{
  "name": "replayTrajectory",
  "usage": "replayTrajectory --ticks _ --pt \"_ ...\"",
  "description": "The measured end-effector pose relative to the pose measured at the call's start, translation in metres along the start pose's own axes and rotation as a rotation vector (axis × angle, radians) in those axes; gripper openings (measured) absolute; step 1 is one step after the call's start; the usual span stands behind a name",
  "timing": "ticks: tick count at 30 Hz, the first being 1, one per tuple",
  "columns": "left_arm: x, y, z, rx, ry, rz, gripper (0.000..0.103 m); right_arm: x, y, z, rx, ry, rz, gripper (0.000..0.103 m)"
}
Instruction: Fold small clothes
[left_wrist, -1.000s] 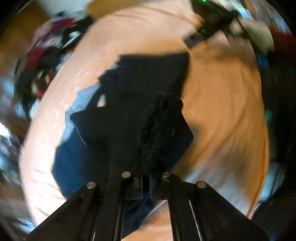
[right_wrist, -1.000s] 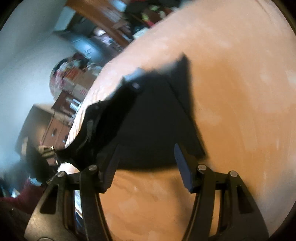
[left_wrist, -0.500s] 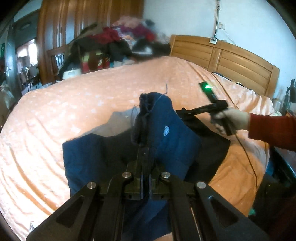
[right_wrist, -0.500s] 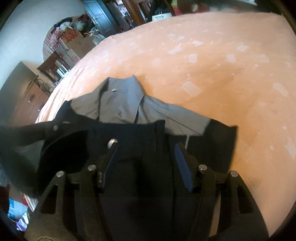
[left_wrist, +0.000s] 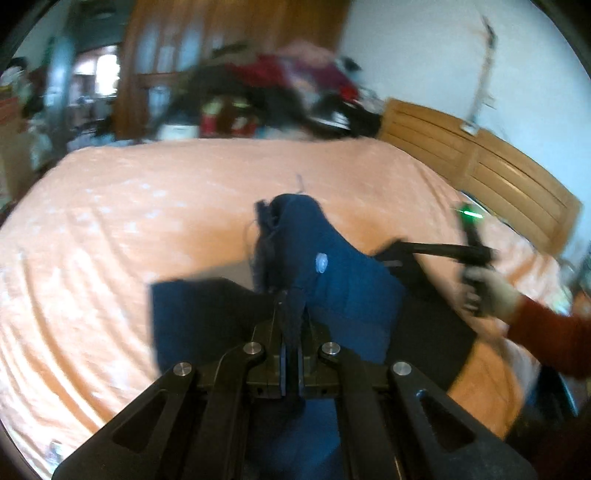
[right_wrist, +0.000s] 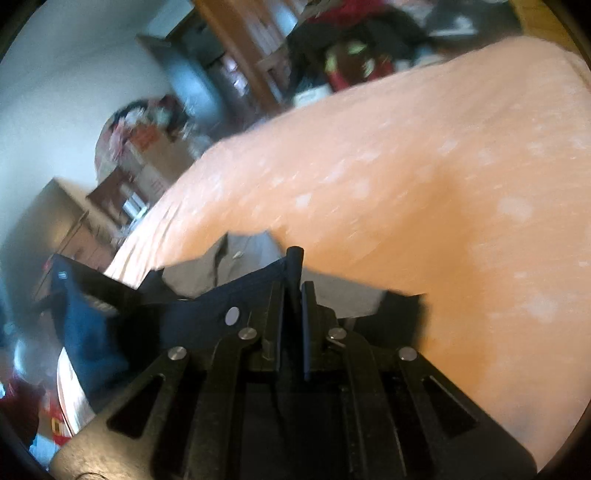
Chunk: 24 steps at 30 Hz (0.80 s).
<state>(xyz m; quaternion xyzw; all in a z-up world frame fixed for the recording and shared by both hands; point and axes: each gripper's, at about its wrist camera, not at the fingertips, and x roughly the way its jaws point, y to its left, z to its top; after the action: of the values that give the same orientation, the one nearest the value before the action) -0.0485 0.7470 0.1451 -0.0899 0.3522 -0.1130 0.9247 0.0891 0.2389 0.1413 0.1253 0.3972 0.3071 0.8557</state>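
Near the bed's front edge, a dark blue garment half lifted off the orange sheet, one bunched corner pinched high between the pressed-together fingers of the left gripper. Lower panel draped over the edge, partly covering a grey shirt lying flat beneath. On the other side, a dark hem clamped between the closed fingers of the right gripper, handle gripped by a hand in a red sleeve.

Main risk, as a judgement: uneven tension between the two holds. Only a small bunch of cloth caught on the left, so a sharp pull likely to slip it free and drop the fold. Grey shirt underneath liable to be dragged or creased along with the blue cloth if the fold comes down without lifting clear. Overhang at the edge apt to slide the whole piece to the floor. Strong blur in both views, so exact grip depth hard to judge.

Small pale round badge on the blue cloth, too blurred to read. No legible writing anywhere. Beyond the far edge, a heap of clothes, and a wooden headboard at the right.
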Motion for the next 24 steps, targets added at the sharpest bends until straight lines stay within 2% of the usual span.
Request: replayTrajectory --ticks 3,5,7,8,9,13,15,17,20,21,24 --pt "0.041 0.048 0.003 -0.084 0.068 0.075 0.002 0.007 -0.025 -0.007 0.024 0.053 -0.079 0.007" --pt "0.087 0.077 -0.005 -0.128 0.166 0.099 0.005 0.017 -0.037 -0.014 0.044 0.085 -0.108 0.007" --pt "0.137 0.096 -0.023 -0.14 0.304 0.128 0.009 0.026 -0.05 -0.023 0.075 0.114 -0.123 0.007" --pt "0.155 0.101 -0.032 -0.143 0.354 0.136 0.011 0.03 -0.054 -0.027 0.085 0.128 -0.126 0.007" --pt "0.164 0.103 -0.036 -0.135 0.367 0.14 0.012 0.031 -0.056 -0.029 0.087 0.133 -0.13 0.007" --pt "0.155 0.096 -0.027 -0.084 0.331 0.163 0.013 0.024 -0.053 -0.022 0.068 0.107 -0.126 0.007" --pt "0.152 0.099 -0.027 -0.063 0.339 0.178 0.02 0.025 -0.051 -0.02 0.054 0.113 -0.14 0.006" --pt "0.141 0.112 -0.028 -0.092 0.31 0.191 0.035 0.031 -0.053 -0.025 0.051 0.137 -0.173 0.003" --pt "0.099 0.128 -0.026 -0.148 0.207 0.228 0.035 0.031 -0.059 -0.031 0.083 0.155 -0.205 0.0" --pt "0.079 0.131 -0.026 -0.164 0.16 0.229 0.034 0.027 -0.061 -0.033 0.095 0.164 -0.231 0.003" --pt "0.035 0.132 -0.035 -0.18 0.112 0.175 0.034 0.003 -0.042 -0.037 0.047 0.136 -0.229 0.006"
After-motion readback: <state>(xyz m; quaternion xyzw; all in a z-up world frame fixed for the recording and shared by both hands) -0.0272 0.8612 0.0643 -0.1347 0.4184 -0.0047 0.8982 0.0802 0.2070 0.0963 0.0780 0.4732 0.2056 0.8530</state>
